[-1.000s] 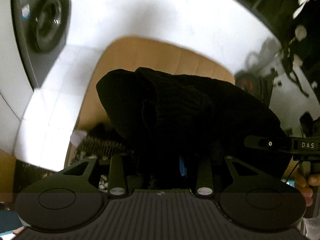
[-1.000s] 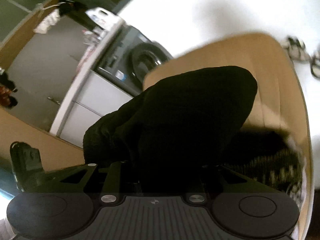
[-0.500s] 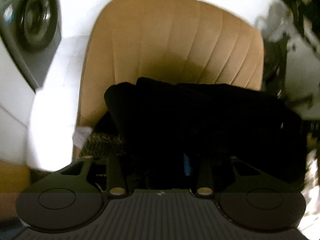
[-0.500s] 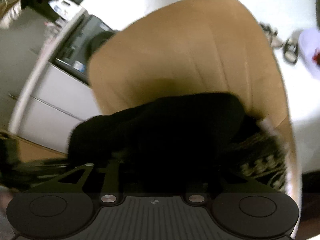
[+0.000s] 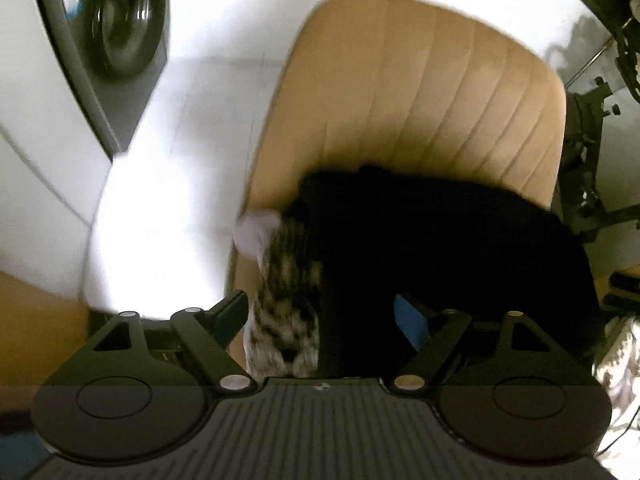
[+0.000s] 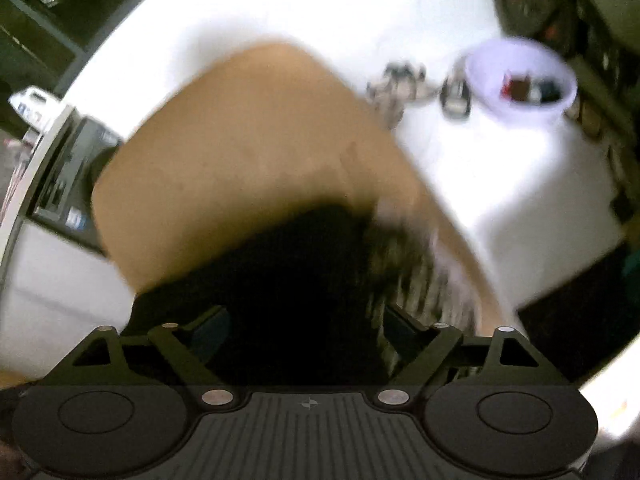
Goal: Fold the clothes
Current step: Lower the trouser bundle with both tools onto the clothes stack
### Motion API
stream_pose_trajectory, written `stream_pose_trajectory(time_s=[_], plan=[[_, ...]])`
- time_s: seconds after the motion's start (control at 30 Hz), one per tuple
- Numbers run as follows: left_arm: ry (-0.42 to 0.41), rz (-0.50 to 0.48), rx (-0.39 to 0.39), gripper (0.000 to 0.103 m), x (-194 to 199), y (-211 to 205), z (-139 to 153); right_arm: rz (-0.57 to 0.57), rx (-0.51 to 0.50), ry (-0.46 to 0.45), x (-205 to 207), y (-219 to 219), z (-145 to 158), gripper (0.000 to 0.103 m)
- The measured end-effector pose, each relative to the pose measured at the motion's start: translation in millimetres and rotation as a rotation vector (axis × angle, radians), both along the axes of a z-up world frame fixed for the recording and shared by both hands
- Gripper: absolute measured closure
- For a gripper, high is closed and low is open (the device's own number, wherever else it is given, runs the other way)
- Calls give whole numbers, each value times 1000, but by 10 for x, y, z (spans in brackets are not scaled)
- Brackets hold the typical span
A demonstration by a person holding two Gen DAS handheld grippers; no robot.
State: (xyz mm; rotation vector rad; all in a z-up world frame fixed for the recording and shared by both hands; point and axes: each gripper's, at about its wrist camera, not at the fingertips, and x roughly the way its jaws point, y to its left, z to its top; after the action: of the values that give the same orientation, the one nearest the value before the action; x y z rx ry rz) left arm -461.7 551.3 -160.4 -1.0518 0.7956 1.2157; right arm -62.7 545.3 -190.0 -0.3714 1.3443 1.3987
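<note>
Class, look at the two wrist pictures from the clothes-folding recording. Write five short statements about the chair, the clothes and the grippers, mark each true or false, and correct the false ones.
1. The black garment lies on the tan chair. True.
2. The left gripper is clamped shut on the black garment. False: its jaws stand wide apart, having just been opening, with cloth lying between them but not pinched.
3. A black-and-white patterned garment lies beside the black one. True.
4. The right gripper is open. True: its jaws have just been opening over the dark cloth.
5. The white tub stands on the chair seat. False: it stands on the floor beyond the chair.
</note>
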Motion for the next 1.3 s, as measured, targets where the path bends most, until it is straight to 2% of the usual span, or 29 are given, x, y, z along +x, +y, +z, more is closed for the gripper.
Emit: stream_pose_trajectory(time_s=[0.03,0.07,0.1,0.13,0.17,0.23,0.3,0.4,0.5,0.67,0.77,0.83,0.87,0.93,0.97,1.07,1.13,1.23,1.3], plan=[[0,5,-24,21,12,-35,-68,6,-37,6,-35,-70,-98,21],[-11,11,-46,25,9,-61,-117,6,-71,9,-79,-134,-198,28],[-29,20,-59,35,18,-83,-157,3,-83,15,-116,-187,-264,37],[-49,21,-69,40,31,-114,-185,8,-77,20,-149,-223,-294,66],[-58,13,-76,44,49,-135,-193,22,-63,15,-176,-236,-285,87],[-66,-8,-85,44,86,-166,-203,44,-14,-37,-189,-268,-149,88],[-65,-32,-91,39,125,-188,-210,68,36,-103,-191,-306,5,89],[-47,-41,-105,29,139,-192,-240,119,-34,-138,-213,-338,-133,90],[-58,-17,-105,28,104,-198,-185,150,-124,-123,-203,-318,-340,89],[-55,7,29,28,116,-198,174,226,-77,-170,-240,-353,-118,89],[-77,-47,89,28,283,-126,291,258,-83,-183,-221,-355,-170,89],[-68,-89,90,28,453,-56,208,290,-78,-214,-269,-333,-173,89],[-57,-102,85,29,521,-35,129,307,-75,-232,-300,-323,-169,89],[-38,-121,60,65,624,-16,-23,348,-59,-275,-367,-339,-145,89],[-50,-126,32,78,651,-18,-85,360,-50,-291,-401,-370,-120,89],[-79,-97,13,89,545,-124,-99,384,-30,-319,-447,-450,-55,90],[-74,-82,-12,99,464,-180,-154,368,-36,-295,-406,-467,-106,90],[-33,-66,-46,100,372,-281,-302,339,-49,-260,-354,-467,-227,90],[-46,-55,-57,99,341,-310,-338,334,-50,-261,-354,-454,-283,89]])
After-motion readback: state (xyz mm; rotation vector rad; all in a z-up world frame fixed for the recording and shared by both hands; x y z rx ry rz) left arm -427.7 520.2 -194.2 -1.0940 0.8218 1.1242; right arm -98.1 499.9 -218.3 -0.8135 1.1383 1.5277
